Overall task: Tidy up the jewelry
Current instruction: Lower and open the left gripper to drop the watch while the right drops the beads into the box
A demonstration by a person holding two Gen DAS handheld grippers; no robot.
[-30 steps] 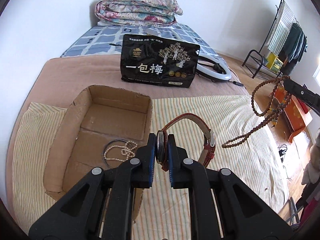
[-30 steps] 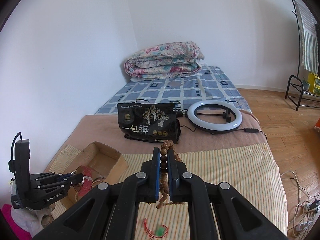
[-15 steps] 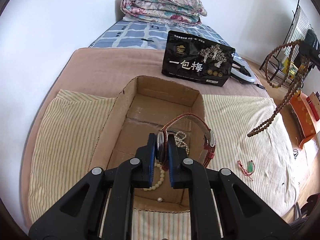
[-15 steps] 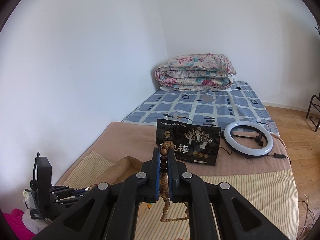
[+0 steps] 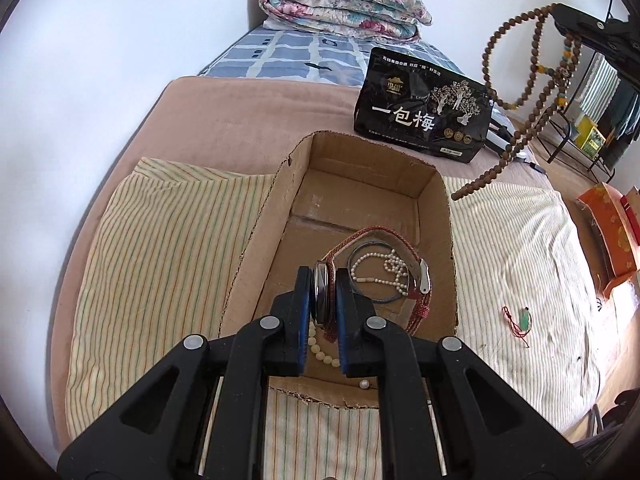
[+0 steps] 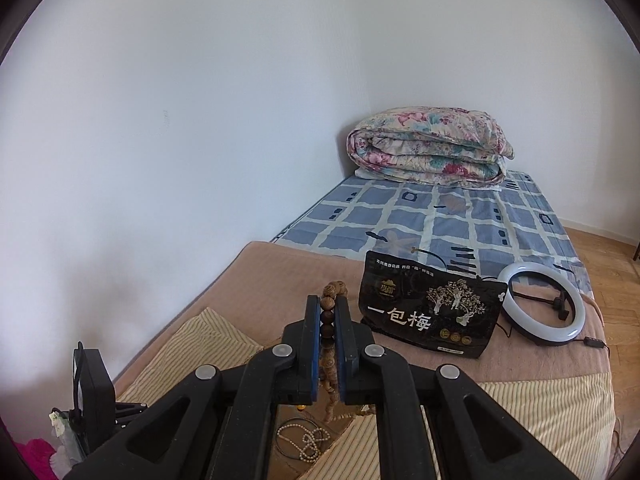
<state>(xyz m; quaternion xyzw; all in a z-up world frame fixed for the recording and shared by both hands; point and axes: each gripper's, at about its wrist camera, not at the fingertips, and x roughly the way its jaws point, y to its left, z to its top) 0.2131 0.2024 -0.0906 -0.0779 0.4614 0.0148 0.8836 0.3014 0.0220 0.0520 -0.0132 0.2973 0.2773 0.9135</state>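
Observation:
My left gripper (image 5: 321, 294) is shut on a watch with a red woven strap (image 5: 420, 280), held over the open cardboard box (image 5: 264, 216). Inside the box lie a pearl necklace (image 5: 384, 272), a dark bangle (image 5: 362, 246) and some pale beads (image 5: 320, 354). My right gripper (image 6: 328, 320) is shut on a long string of brown wooden beads (image 6: 334, 290), which hangs in loops beyond the box's far right corner in the left wrist view (image 5: 520, 128). A small green pendant on red cord (image 5: 522, 318) lies on the striped cloth right of the box.
A black snack bag (image 5: 424, 120) stands behind the box, with a ring light (image 6: 540, 308) beside it. A folded floral quilt (image 5: 344, 8) sits on the blue checked mattress. A clothes rack (image 5: 592, 120) and orange boxes (image 5: 612, 232) are at the right. The white wall runs along the left.
My left gripper carried the watch from right of the box to over its inside. My right gripper swung left and higher with the bead string, now close above the box.

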